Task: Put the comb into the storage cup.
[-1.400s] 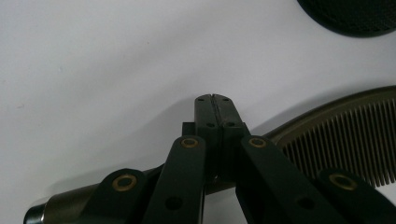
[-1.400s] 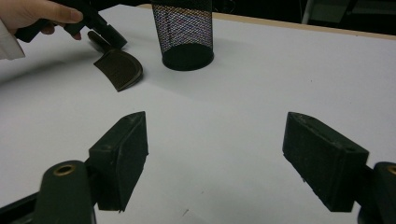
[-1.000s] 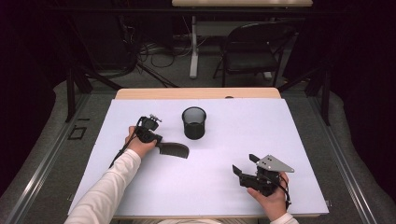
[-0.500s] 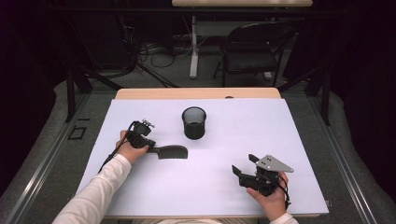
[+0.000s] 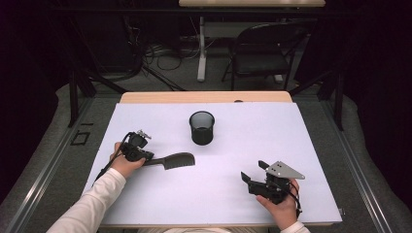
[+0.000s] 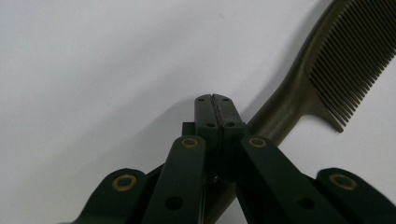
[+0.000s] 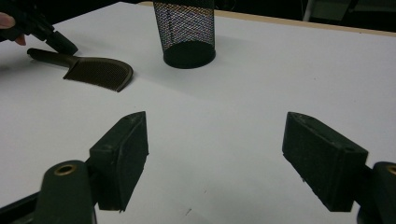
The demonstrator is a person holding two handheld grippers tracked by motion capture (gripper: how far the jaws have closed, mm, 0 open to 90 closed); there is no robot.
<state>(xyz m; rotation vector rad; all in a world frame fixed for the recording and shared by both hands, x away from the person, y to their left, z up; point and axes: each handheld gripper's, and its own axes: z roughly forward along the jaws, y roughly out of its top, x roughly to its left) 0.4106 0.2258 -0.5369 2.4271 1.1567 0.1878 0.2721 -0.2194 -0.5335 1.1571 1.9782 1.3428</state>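
A dark comb (image 5: 177, 159) lies flat on the white table sheet, teeth end to the right. In the left gripper view, the comb (image 6: 345, 60) has its handle running under and beside the jaws. My left gripper (image 5: 148, 156) (image 6: 214, 98) is shut, jaws pressed together with nothing between them, right at the end of the comb's handle. My right gripper (image 5: 253, 172) (image 7: 215, 135) stands open near the front right of the table, with bare sheet between its jaws. From there the comb (image 7: 100, 72) and the left gripper (image 7: 65, 46) show at the far left.
A black mesh cup (image 5: 201, 127) (image 7: 184, 28) stands upright behind the comb, near the table's middle. The white sheet (image 5: 272, 136) covers a wooden table. A chair (image 5: 262, 53) and cables stand on the floor beyond the far edge.
My left hand and gripper have slid to the left and a little nearer along the comb's handle. The comb has stayed about where it was. The right gripper has kept still.
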